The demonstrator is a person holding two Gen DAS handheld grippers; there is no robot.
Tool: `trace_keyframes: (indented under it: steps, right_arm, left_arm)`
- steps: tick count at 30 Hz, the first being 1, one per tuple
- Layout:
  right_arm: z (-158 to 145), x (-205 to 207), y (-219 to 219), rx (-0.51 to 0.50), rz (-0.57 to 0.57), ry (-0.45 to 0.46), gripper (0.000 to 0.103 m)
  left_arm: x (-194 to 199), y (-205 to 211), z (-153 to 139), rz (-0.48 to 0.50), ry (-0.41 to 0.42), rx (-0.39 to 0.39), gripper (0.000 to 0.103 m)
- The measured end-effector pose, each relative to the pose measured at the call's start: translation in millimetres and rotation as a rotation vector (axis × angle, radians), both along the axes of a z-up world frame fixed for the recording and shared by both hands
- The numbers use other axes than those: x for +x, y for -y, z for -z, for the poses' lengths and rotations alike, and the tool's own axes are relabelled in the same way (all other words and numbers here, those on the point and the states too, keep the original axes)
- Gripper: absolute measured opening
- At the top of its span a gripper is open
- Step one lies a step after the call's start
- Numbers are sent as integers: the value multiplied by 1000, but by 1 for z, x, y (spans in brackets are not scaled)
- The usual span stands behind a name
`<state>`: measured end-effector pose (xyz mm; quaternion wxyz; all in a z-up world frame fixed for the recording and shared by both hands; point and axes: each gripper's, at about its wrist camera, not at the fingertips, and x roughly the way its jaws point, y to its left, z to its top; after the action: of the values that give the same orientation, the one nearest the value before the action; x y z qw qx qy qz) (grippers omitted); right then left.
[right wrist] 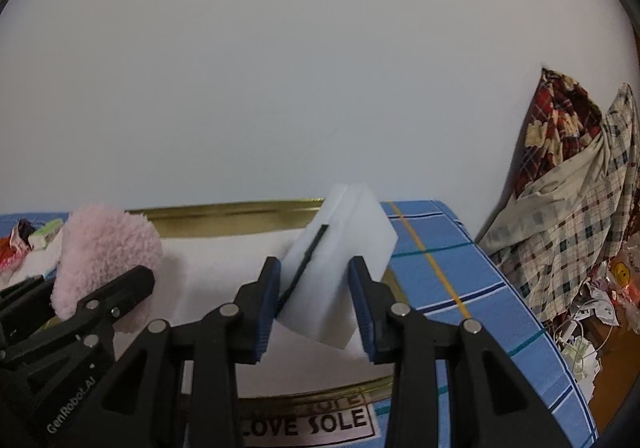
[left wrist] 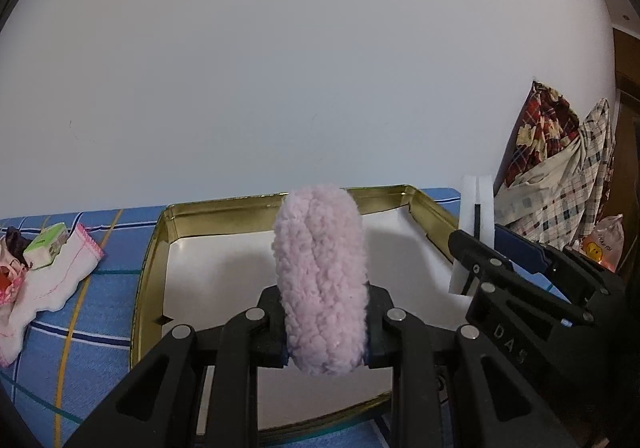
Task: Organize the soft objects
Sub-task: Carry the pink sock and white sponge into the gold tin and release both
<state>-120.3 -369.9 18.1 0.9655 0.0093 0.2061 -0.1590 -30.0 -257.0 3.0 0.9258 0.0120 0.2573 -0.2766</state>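
A fluffy pink pad (left wrist: 322, 280) stands upright in my left gripper (left wrist: 326, 328), which is shut on it above the white bottom of a gold-rimmed tin tray (left wrist: 256, 214). My right gripper (right wrist: 316, 308) is shut on a white sponge block (right wrist: 344, 248) with a dark slit, held tilted over the tray's (right wrist: 240, 214) right side. In the left wrist view the right gripper (left wrist: 472, 248) and its white sponge block (left wrist: 476, 204) show at the tray's right edge. From the right wrist view, the pink pad (right wrist: 108, 252) and left gripper (right wrist: 120, 288) appear at the left.
The tray lies on a blue checked cloth (left wrist: 80, 328). To its left sit a white sock (left wrist: 52, 284) with pink trim and a green packet (left wrist: 46, 250). Plaid pillows (left wrist: 560, 168) and clutter (right wrist: 592, 312) fill the right side. A "LOVE SOLE" label (right wrist: 308, 424) lies in front.
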Motion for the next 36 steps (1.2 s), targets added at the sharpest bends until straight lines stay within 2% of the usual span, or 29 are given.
trace_keyframes:
  steps: [7,12,17,19,20,22,23,24,25,26,29,33,36]
  right_arm:
    - [4,-1,1,7,5,-18,36]
    - [5,2,3,20,11,-36,36]
    - [6,4,3,35,3,-43,43]
    - [6,3,2,33,9,-39,59]
    - [5,0,2,28,30,-29,61]
    - [3,-5,5,25,60,0,68]
    - [2,-8,7,26,77,18,71]
    - [0,-12,10,28,105,43,81]
    - [-2,-16,13,35,119,66,90]
    - [-4,-20,15,45,122,88,92]
    - [-9,-31,16,66,117,166,93]
    - [-13,-38,8,1,123,227,101]
    - [-17,-42,2,-33,109,261,101]
  left_arm:
    - [0,3,-1,-10,-15,17,26]
    - [8,18,2,-9,-65,32,26]
    - [9,18,3,-24,-78,33,28]
    - [9,18,3,-25,-85,26,40]
    - [8,15,4,-43,-87,23,44]
    - [7,10,3,-80,-88,12,70]
    - [6,5,3,-106,-89,3,76]
    - [4,2,3,-137,-89,-4,86]
    - [3,-2,3,-162,-87,-8,88]
    - [1,-3,3,-190,-84,-10,88]
    - [-4,-3,4,-206,-83,7,88]
    - [-11,-7,0,-229,-47,2,88]
    - [-18,-16,-8,-271,43,-4,88]
